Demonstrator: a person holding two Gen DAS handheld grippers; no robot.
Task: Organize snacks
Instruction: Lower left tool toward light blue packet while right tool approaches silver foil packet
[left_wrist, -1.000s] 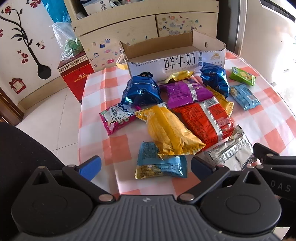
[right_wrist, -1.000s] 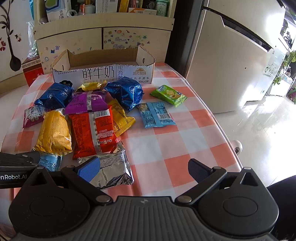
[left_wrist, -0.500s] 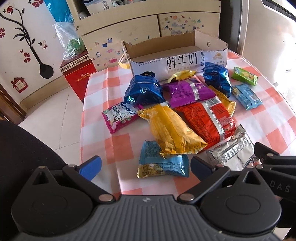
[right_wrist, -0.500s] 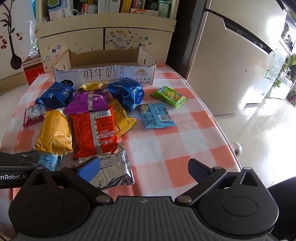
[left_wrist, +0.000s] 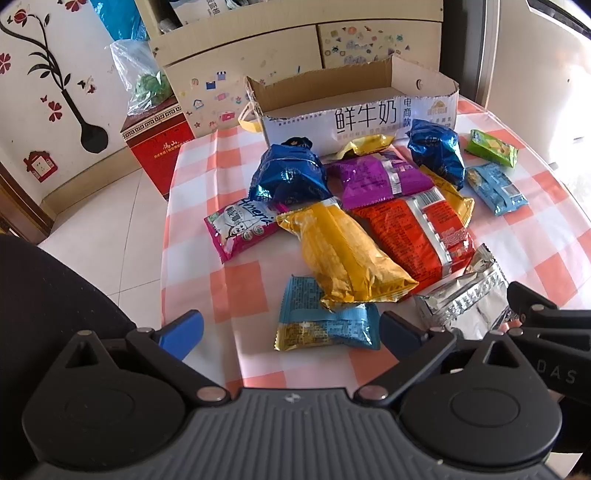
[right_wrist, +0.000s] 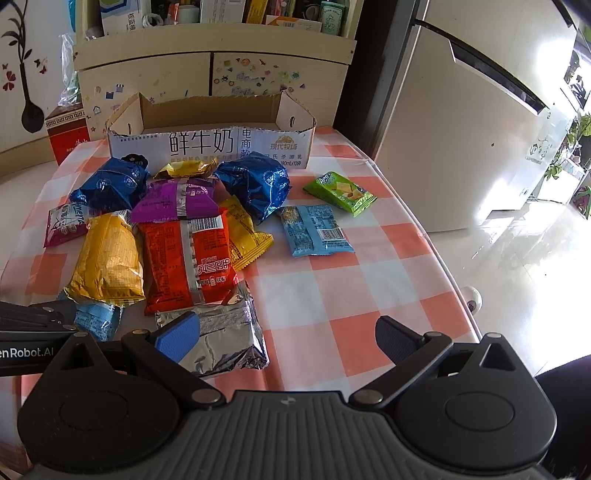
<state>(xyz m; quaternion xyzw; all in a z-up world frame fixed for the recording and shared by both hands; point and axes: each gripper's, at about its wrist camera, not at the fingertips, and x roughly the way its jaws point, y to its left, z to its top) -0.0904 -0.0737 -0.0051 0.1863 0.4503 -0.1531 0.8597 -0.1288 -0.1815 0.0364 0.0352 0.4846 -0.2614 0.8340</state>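
Note:
Several snack packets lie on the checked table (left_wrist: 240, 291) in front of an open cardboard box (left_wrist: 354, 107), also in the right wrist view (right_wrist: 210, 142). Nearest my left gripper (left_wrist: 291, 328) is a light blue packet (left_wrist: 325, 321), with a yellow bag (left_wrist: 343, 254) and a red bag (left_wrist: 417, 232) behind it. My left gripper is open and empty. My right gripper (right_wrist: 288, 336) is open and empty above a silver packet (right_wrist: 225, 336). A second light blue packet (right_wrist: 314, 230) and a green packet (right_wrist: 340, 192) lie to the right.
Two dark blue foil bags (right_wrist: 110, 184) (right_wrist: 258, 182), a purple bag (right_wrist: 177, 199) and a pink packet (left_wrist: 240, 225) lie near the box. A cabinet (right_wrist: 210, 66) stands behind the table, a fridge (right_wrist: 461, 110) to the right, a red box (left_wrist: 159, 147) on the floor left.
The left wrist view has shifted slightly, so the snacks and box sit a little further right and lower. Both grippers stay open and no packet has moved.

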